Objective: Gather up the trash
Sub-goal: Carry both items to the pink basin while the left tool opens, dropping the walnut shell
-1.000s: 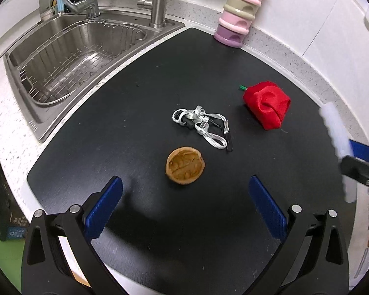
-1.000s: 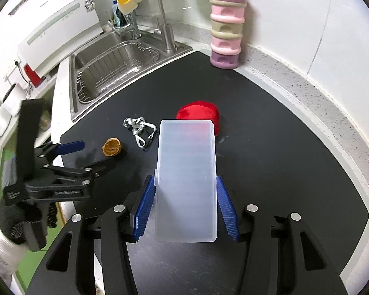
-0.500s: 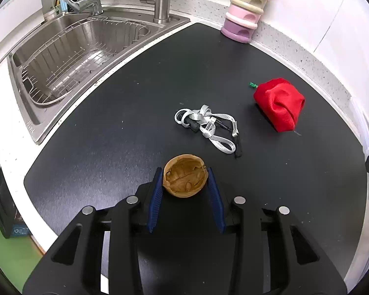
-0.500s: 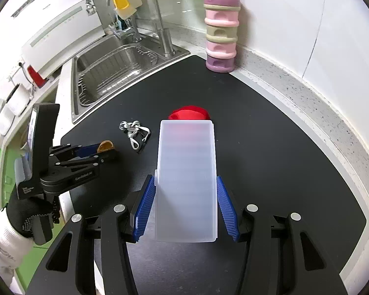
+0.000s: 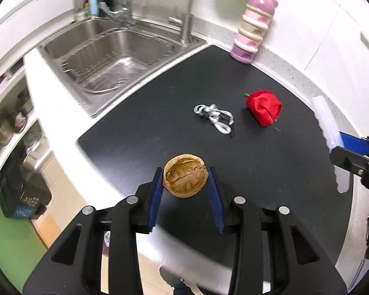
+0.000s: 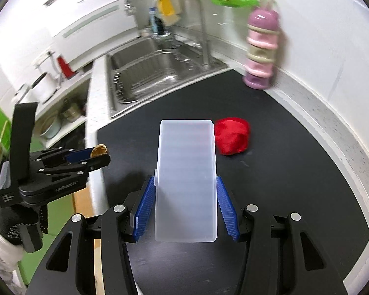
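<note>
We see a black mat (image 5: 270, 162) filling the middle and right of the left wrist view, lying on a white speckled counter (image 5: 290, 73). In the upper left of that frame sits a steel sink (image 5: 115, 56) with a wire rack inside it and a tap behind. At the upper right, just off the mat's far corner, stands a stacked pink and purple container (image 5: 254, 27).

In the right wrist view, a translucent white box (image 6: 186, 179) takes up the centre of the frame. The right gripper (image 6: 186, 206) pinches it, its blue pads pressed against the box's two long sides. Just right of the box's far end, a crumpled red cloth (image 6: 232, 136) lies on the mat.

In the left wrist view, a tangle of grey strap (image 5: 215, 118) lies on the mat above centre, apart from the cloth.

At lower centre of that frame, the left gripper (image 5: 185, 191) pinches a walnut shell half (image 5: 185, 182) between its blue pads, one pad on each side. In the right wrist view the shell appears at the middle left, raised off the mat, over the counter edge, with a gloved hand (image 6: 12, 223) gripping the tool's handle.
</note>
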Tool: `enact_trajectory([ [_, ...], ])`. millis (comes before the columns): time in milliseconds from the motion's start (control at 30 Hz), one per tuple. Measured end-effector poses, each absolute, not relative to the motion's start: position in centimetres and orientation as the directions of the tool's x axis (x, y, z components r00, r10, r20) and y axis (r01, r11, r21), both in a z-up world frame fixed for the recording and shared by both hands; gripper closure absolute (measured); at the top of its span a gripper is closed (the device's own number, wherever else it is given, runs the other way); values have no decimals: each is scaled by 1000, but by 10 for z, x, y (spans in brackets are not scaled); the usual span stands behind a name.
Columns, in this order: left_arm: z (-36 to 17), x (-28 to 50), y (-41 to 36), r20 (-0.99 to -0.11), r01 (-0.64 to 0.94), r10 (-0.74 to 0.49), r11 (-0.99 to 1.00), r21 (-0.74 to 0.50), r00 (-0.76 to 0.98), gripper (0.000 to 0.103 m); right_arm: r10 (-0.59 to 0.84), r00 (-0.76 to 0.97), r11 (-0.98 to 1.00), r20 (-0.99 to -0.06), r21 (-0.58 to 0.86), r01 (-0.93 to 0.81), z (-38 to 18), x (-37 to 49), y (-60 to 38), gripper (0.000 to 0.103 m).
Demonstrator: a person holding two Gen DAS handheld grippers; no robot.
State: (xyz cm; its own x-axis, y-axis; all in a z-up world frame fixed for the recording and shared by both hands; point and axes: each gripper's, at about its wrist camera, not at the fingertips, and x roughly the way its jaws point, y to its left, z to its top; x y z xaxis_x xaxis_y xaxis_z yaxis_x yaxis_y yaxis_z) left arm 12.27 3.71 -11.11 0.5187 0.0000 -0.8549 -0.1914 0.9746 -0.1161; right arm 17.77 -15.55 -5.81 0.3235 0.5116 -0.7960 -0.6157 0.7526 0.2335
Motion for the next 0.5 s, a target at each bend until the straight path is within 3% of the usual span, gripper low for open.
enact_trajectory([
  [500, -87, -42, 130, -833, -460, 171, 881, -110, 526, 67, 620, 130, 472, -773, 236, -849, -43, 79, -6, 53],
])
